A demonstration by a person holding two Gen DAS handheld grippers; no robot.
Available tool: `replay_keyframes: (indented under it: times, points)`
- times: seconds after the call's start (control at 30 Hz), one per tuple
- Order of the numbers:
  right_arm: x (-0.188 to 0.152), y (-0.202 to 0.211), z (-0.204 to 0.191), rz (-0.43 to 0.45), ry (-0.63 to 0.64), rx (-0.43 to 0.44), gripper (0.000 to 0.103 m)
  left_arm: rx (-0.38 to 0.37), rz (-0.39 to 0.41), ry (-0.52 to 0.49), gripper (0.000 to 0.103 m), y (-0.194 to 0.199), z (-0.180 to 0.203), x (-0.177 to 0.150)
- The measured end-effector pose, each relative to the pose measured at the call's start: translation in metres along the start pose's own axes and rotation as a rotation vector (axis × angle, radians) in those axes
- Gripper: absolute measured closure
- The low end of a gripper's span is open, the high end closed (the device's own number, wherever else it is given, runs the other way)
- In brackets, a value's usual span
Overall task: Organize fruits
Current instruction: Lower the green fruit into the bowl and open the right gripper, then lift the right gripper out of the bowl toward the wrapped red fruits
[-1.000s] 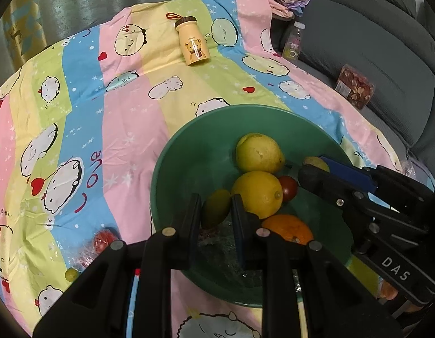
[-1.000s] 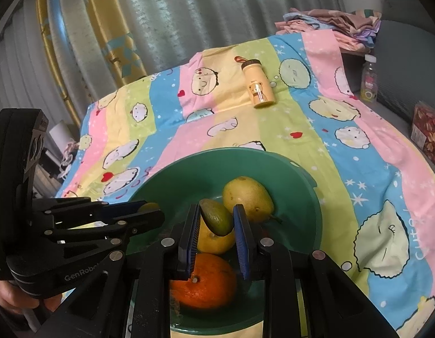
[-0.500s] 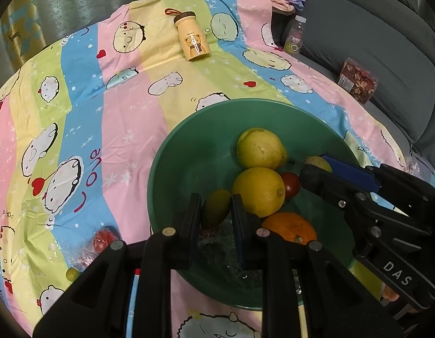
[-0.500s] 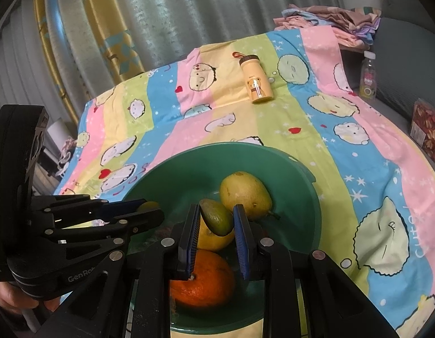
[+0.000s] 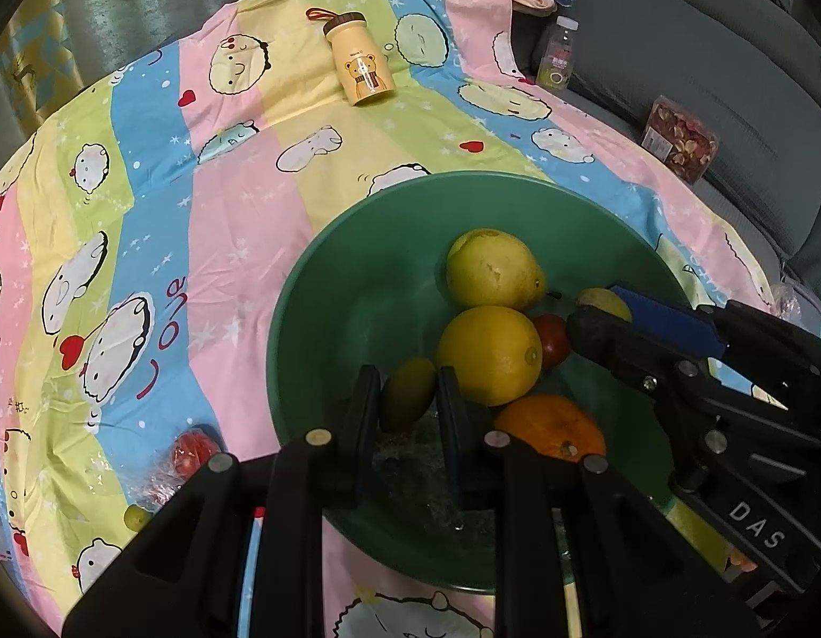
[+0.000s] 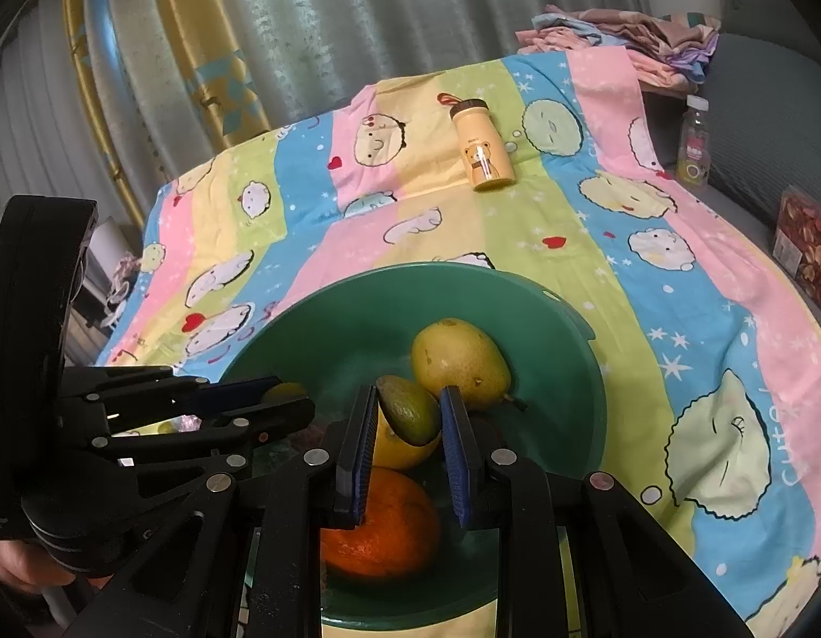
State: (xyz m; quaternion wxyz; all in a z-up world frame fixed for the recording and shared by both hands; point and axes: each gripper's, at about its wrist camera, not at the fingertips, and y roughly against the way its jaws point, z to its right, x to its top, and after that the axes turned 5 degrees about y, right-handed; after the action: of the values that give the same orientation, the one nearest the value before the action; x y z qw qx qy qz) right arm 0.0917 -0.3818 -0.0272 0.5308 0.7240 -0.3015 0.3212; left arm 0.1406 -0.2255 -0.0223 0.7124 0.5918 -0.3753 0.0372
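A: What's moved since a sec ago?
B: Barely anything. Both grippers in same spots over the green bowl (image 5: 304,287), fruit w/in it unshifted.
A: Left gripper (image 5: 408,399)?
B: Clenched on a small green fruit (image 5: 408,391), held above the bowl's near-left inner side.
A: Right gripper (image 6: 409,414)?
B: Grasping a second green fruit (image 6: 410,408), above the bowl's centre, over the lemon (image 5: 487,353).
A: Rest of the fruit?
B: In the bowl: pear (image 5: 490,268) at back, lemon in front of it, orange (image 5: 549,425) nearest, red fruit (image 5: 553,339) right of lemon.
A: Outside the bowl?
B: Yellow bottle (image 5: 360,64) lying on the striped cloth (image 5: 144,223), well behind the bowl.
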Motion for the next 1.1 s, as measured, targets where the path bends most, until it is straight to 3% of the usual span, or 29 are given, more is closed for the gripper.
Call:
replay_keyframes:
  times: [0.3,0.4,0.47,0.53,0.63,0.77,0.9,1.1]
  points:
    - [0.001,-0.003,0.004,-0.016,-0.030,-0.008,0.077,-0.011,0.001,0.015,0.079,0.000,-0.002,0.000]
    - [0.000,0.000,0.008,0.002,-0.054,0.003,0.075,-0.027,0.018,0.034,0.066,0.005,-0.006,0.001]
    - [0.001,0.002,0.010,0.013,-0.073,0.000,0.068,-0.038,0.042,0.061,0.045,0.011,-0.012,0.002]
    - [0.000,0.002,0.013,0.019,-0.092,-0.004,0.059,-0.072,0.069,0.090,0.044,0.020,-0.021,0.003]
    - [-0.002,0.004,0.015,0.028,-0.107,0.010,0.058,-0.053,0.112,0.122,0.029,0.035,-0.036,0.001]
    - [-0.001,0.009,0.011,0.058,-0.102,0.048,0.058,-0.050,0.170,0.223,0.026,0.061,-0.076,-0.011]
    - [0.002,0.016,0.000,0.099,-0.072,0.103,0.058,0.030,0.209,0.318,0.025,0.081,-0.120,-0.034]
    - [0.003,0.026,-0.042,0.128,0.063,0.240,0.058,0.105,0.178,0.432,0.025,0.083,-0.168,-0.077]
